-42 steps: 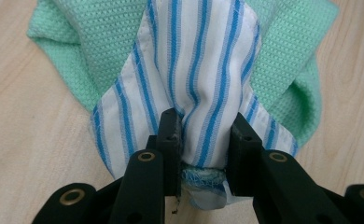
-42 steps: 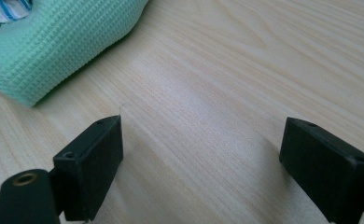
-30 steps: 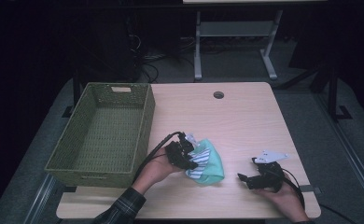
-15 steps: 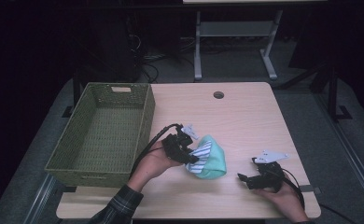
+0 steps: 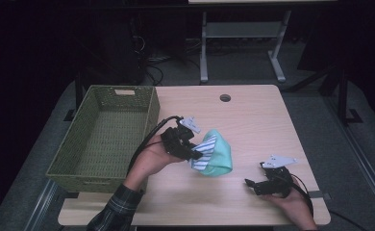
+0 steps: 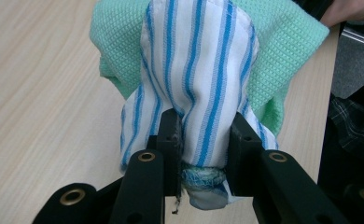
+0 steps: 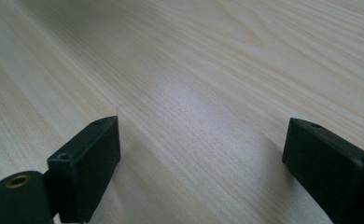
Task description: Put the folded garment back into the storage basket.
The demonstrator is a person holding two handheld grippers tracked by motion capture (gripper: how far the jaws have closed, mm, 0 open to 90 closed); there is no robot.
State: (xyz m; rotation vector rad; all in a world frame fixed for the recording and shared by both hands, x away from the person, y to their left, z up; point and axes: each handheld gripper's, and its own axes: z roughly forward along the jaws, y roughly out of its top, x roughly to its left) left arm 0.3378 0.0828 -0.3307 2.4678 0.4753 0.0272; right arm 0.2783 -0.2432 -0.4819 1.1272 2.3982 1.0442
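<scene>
Now | left claw [image 6: 203, 140] clamped on cloths [image 5: 213, 155], lifted off desk [image 5: 253, 115] since a second ago | basket [image 5: 104, 139] likely next | right claw [image 7: 201, 154] wide, empty, resting

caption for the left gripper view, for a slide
Left gripper shut on a striped cloth bundled with a green cloth.

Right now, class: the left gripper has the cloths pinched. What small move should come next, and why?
Probably carry them sideways toward the green basket. The left gripper is clamped on the striped cloth, the mint cloth hangs with it off the table, and the basket sits open beside that hand.
</scene>
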